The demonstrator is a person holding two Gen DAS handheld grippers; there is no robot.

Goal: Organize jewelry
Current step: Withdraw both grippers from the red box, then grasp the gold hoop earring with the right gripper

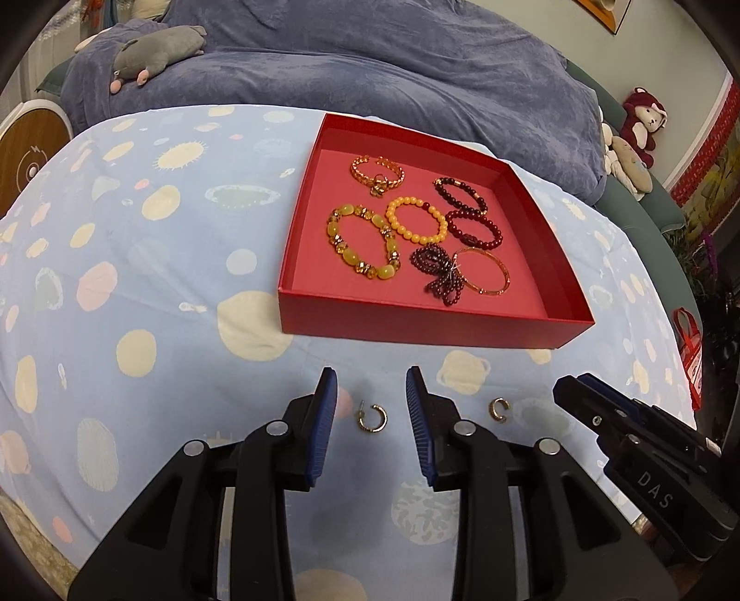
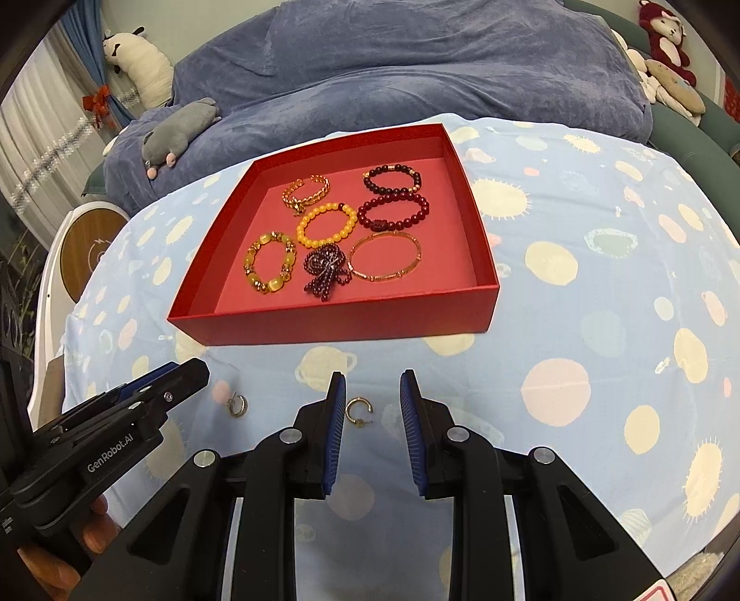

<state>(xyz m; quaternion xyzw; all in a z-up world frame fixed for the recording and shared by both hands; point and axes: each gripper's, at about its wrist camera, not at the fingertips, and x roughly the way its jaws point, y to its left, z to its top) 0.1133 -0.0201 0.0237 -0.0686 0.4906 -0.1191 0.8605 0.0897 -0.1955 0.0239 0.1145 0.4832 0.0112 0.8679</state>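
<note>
A red open box [image 1: 416,319] [image 2: 333,323] on the spotted blue cloth holds several bracelets, among them a yellow bead one [image 1: 416,219] [image 2: 326,226] and a thin gold bangle [image 1: 485,270] [image 2: 386,256]. Two small gold hoop earrings lie on the cloth in front of the box. My left gripper [image 1: 370,416] is open with one earring [image 1: 371,416] [image 2: 238,406] between its fingers. My right gripper [image 2: 372,411] is open with the other earring [image 2: 358,411] [image 1: 498,409] between its fingers. Neither earring is held.
The cloth-covered table [image 1: 138,300] ends at a blue blanket [image 1: 370,60] with a grey plush toy [image 1: 157,51] behind it. A round wooden-faced device [image 2: 88,249] stands at the left. More plush toys [image 2: 666,41] sit at the far right.
</note>
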